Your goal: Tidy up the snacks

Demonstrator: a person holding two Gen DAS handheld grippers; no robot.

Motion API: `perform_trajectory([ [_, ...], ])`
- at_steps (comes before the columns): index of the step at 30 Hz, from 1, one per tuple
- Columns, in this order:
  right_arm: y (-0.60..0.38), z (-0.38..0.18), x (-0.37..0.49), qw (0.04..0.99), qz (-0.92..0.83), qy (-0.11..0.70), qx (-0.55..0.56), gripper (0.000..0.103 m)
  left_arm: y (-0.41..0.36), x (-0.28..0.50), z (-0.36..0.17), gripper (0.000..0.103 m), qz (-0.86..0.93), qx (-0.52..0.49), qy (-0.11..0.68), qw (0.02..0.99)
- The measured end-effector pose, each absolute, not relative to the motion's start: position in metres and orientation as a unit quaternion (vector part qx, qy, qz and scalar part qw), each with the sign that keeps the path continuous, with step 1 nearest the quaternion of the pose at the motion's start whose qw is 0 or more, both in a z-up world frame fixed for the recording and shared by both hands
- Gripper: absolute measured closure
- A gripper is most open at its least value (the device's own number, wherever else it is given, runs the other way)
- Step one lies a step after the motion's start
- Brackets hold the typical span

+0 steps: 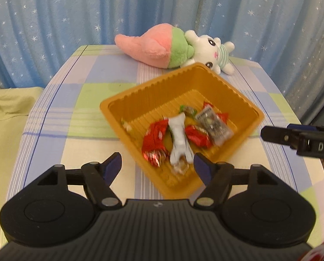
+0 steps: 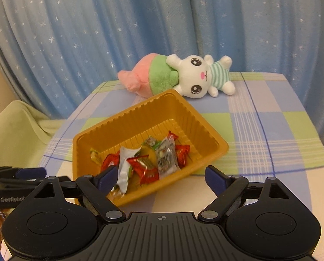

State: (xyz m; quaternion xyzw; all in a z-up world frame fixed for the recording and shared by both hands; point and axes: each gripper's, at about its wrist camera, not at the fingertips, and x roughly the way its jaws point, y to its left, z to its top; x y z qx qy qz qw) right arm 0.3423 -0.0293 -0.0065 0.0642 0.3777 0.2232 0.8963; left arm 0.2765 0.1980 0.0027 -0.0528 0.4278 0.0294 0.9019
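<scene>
Your left gripper gapes empty at bottom centre, right gripper wider, empty too; snacks crowd the tray — clip its rim and they spill.

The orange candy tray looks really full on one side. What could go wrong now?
1. The orange candy tray sits skewed on the checked tablecloth, its near corner by the table's front edge; a bump might push it off.
2. The white wrapper stands up right beside the right claw, which could snag it.
3. The plush bunny lies just behind the tray, crowding it.
</scene>
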Motion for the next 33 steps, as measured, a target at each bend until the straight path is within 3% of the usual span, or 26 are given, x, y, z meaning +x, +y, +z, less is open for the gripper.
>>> perform_trajectory([
  [9,-0.054,0.002,0.285,0.893,0.239,0.378,0.048,0.013,0.162,0.214,0.014,0.031,0.042,-0.061,0.430,0.900],
  [13,-0.067,0.001,0.257,0.890,0.251,0.379,0.030,0.012,0.141,0.190,0.015,0.026,0.048,-0.066,0.430,0.899],
  [33,-0.152,-0.017,0.146,0.874,0.249,0.417,0.029,0.012,0.040,0.084,0.006,0.026,0.054,-0.060,0.452,0.888],
])
